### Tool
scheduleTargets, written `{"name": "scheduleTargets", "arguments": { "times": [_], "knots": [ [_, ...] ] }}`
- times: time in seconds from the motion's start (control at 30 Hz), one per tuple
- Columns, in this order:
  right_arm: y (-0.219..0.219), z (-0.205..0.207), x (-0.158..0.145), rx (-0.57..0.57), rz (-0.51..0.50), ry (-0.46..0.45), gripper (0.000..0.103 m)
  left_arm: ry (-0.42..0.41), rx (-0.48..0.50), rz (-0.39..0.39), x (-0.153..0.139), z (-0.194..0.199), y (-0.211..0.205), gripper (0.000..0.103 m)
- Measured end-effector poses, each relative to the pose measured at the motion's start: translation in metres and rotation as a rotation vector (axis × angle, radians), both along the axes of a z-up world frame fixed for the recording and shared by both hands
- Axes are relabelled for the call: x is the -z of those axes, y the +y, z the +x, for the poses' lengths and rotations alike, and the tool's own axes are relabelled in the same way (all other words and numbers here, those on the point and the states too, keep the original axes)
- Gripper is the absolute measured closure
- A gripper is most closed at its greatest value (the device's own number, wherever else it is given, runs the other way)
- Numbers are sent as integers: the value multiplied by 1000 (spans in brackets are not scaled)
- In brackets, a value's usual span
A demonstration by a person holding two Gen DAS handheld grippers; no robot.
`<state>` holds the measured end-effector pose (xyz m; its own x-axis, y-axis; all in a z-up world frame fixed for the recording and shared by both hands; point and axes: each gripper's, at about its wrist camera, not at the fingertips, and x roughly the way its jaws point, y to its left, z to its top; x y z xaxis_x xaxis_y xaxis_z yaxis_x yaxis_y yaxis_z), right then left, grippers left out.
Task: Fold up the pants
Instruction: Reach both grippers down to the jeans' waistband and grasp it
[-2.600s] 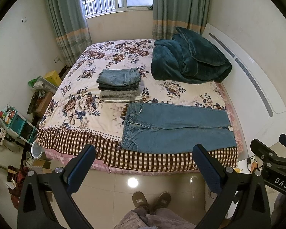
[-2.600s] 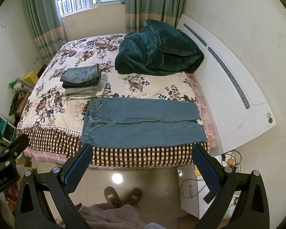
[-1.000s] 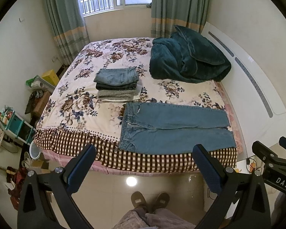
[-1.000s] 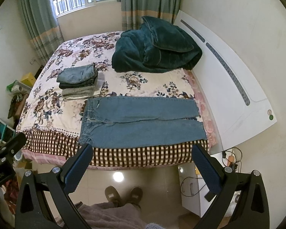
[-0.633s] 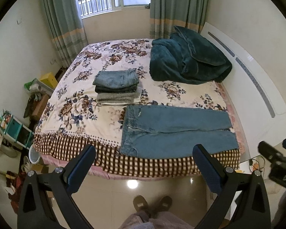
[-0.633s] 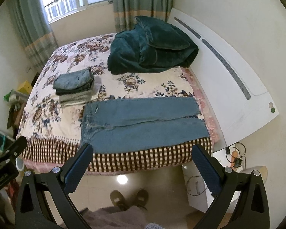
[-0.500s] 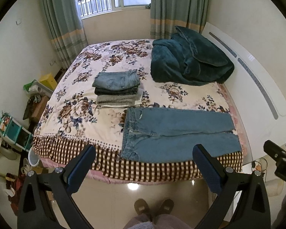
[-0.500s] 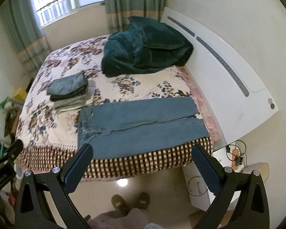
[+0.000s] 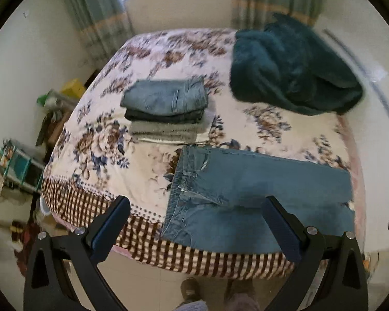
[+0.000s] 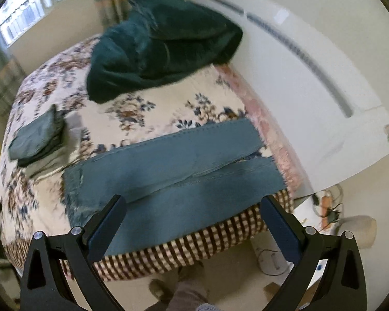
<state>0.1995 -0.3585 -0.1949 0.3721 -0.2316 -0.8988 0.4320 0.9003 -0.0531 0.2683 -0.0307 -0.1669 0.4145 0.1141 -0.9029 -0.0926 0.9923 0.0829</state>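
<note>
Blue jeans (image 9: 256, 197) lie flat along the near edge of the bed, waistband to the left and legs running right. In the right wrist view the same jeans (image 10: 173, 178) show both legs side by side with the hems at the right. My left gripper (image 9: 194, 228) is open above the bed's front edge, near the waistband end, holding nothing. Equally wide open and holding nothing, my right gripper (image 10: 192, 223) hovers over the near leg.
A stack of folded pants (image 9: 166, 108) sits on the floral bedspread (image 9: 103, 140) behind the jeans. A dark green blanket (image 9: 293, 70) is heaped by the white headboard (image 10: 311, 77). A person's feet (image 9: 192, 287) stand on the floor. Clutter lines the left wall.
Both grippers have moved forward and down toward the bed, so the jeans fill more of each view. The right view has tilted. The jeans lie as before.
</note>
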Motion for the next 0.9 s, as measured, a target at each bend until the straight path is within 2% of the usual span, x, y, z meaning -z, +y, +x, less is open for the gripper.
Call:
{"name": "scheduleTargets", "arguments": {
  "times": [0.07, 0.13, 0.17, 0.27, 0.3, 0.4, 0.47, 0.53, 0.6, 0.67, 0.8, 0.9],
  "knots": [
    [-34, 42, 33, 31, 28, 37, 0, 43, -44, 18, 26, 33, -11, 0],
    [-70, 91, 72, 66, 52, 73, 0, 122, -115, 17, 69, 78, -24, 0],
    [-86, 113, 92, 83, 52, 95, 0, 152, -145, 7, 85, 93, -25, 0],
    [-142, 181, 158, 150, 71, 152, 0, 288, -258, -43, 158, 147, -41, 0],
    [-157, 196, 177, 169, 80, 166, 0, 344, -302, -60, 192, 168, -45, 0],
    [-207, 245, 243, 238, 117, 214, 0, 444, -403, -90, 262, 211, -52, 0],
    [-236, 273, 288, 278, 137, 248, 0, 482, -467, -96, 296, 233, -53, 0],
    [-261, 288, 321, 316, 147, 272, 0, 524, -546, -118, 331, 251, -48, 0],
    [-279, 296, 348, 358, 155, 296, 0, 561, -611, -139, 361, 270, -45, 0],
    [-293, 305, 374, 406, 172, 318, 0, 581, -657, -127, 385, 286, -44, 0],
    [-326, 316, 414, 520, 199, 354, 0, 636, -691, -16, 419, 301, -42, 0],
    [-340, 319, 435, 569, 242, 374, 0, 666, -704, 14, 430, 296, -38, 1]
  ]
}}
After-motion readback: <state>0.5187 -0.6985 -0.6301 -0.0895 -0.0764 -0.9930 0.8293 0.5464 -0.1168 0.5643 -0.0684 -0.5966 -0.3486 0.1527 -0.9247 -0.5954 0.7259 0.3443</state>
